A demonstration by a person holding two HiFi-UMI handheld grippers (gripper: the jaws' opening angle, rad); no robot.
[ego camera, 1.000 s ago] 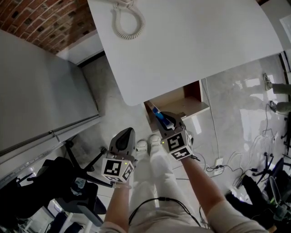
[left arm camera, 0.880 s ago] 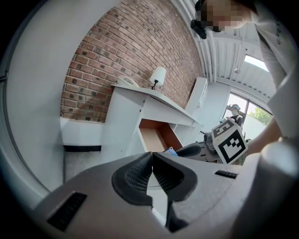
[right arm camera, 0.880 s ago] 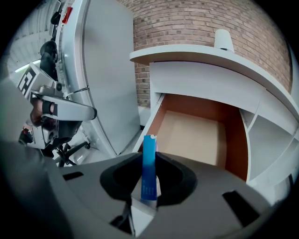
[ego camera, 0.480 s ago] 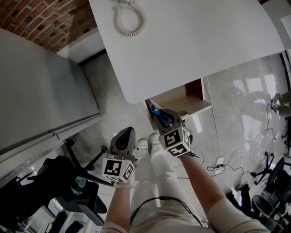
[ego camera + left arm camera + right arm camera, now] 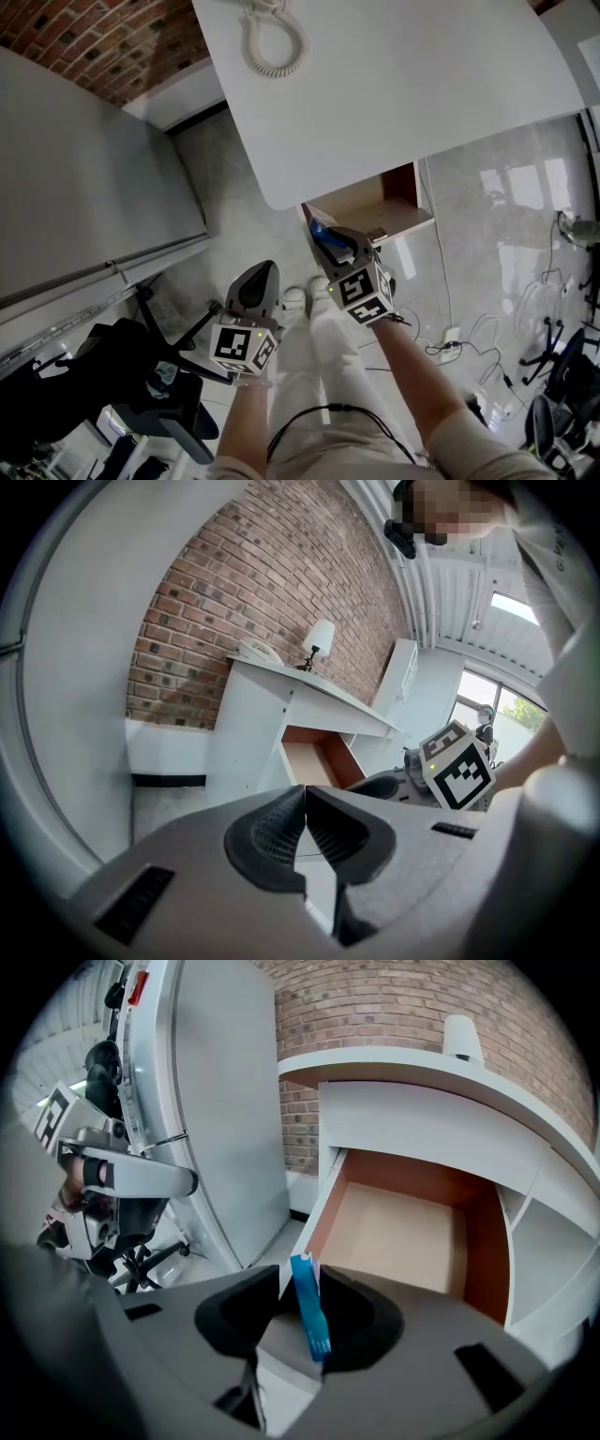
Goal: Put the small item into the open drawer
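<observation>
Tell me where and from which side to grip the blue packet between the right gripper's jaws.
Pinch the blue packet by its two broad faces at mid-length, coming in along the line on which the right gripper points. It is thin, on edge, tilted toward the drawer. The jaws have just been opening, with it between them.

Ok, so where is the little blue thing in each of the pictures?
Head view: the blue item is just below the middle, at the tip of the right gripper, by the drawer's corner.
Left gripper view: not in it.
Right gripper view: low in the middle, standing between the jaws, which have just been opening.
Shared landmark: the open drawer, in all three.
</observation>
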